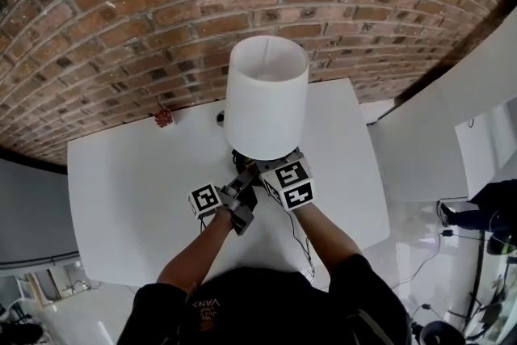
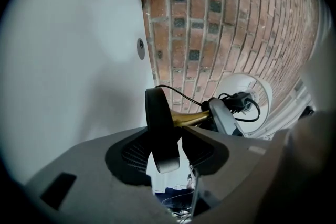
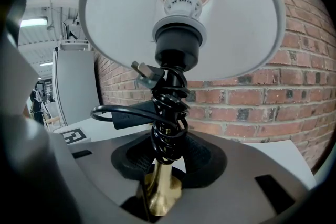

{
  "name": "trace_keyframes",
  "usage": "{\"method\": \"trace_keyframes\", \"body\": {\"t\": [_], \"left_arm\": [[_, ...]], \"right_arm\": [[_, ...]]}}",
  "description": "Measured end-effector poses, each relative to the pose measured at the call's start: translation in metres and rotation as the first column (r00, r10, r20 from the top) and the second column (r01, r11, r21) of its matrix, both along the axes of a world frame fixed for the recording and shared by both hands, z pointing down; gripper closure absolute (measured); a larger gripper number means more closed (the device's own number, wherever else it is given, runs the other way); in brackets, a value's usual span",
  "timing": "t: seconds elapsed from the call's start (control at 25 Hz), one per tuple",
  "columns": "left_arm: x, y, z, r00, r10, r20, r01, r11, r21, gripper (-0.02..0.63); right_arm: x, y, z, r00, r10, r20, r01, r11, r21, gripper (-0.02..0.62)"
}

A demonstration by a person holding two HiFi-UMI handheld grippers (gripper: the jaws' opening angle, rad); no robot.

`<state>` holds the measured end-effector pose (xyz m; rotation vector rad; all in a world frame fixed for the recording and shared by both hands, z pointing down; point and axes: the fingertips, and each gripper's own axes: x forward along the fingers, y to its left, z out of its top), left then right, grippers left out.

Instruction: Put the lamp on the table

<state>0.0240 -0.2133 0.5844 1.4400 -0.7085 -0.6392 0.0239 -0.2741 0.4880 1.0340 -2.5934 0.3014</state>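
Placement is unfinished: the lamp (image 1: 266, 97) is upright over the table (image 1: 129, 198), its brass stem (image 3: 159, 194) clamped in the right hand-held gripper (image 3: 165, 165). Its black base (image 2: 157, 123) sits between the left hand-held gripper's (image 2: 170, 152) slightly parted jaws; lowering and release seem left.

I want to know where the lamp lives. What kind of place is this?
Probably a workshop or test room, not a home: bare brick wall, plain white table under the lamp, ceiling strip light.
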Motion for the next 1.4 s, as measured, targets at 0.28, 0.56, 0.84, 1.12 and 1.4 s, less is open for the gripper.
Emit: {"method": "trace_keyframes", "body": {"t": [0.28, 0.56, 0.84, 1.12, 1.4], "left_arm": [[0.004, -0.039, 0.003, 1.000, 0.021, -0.006, -0.021, 1.000, 0.013, 0.434], [0.008, -0.075, 0.012, 0.998, 0.058, 0.001, -0.058, 0.997, 0.045, 0.434], [0.013, -0.083, 0.025, 0.996, 0.084, -0.007, -0.084, 0.996, -0.001, 0.431], [0.015, -0.078, 0.038, 0.987, 0.163, 0.018, -0.160, 0.982, -0.097, 0.431], [0.012, -0.074, 0.042, 0.983, 0.181, 0.023, -0.175, 0.969, -0.173, 0.416]], "right_arm": [[0.003, -0.036, 0.001, 1.000, 0.007, -0.008, -0.007, 1.000, 0.027, 0.465], [0.007, -0.064, 0.005, 1.000, 0.024, -0.017, -0.023, 0.998, 0.060, 0.465], [0.013, -0.072, 0.014, 0.999, 0.036, -0.009, -0.035, 0.996, 0.085, 0.465], [0.021, -0.074, 0.028, 0.997, 0.070, 0.021, -0.071, 0.996, 0.060, 0.456], [0.017, -0.070, 0.029, 0.998, 0.063, 0.023, -0.064, 0.996, 0.070, 0.459]]}}
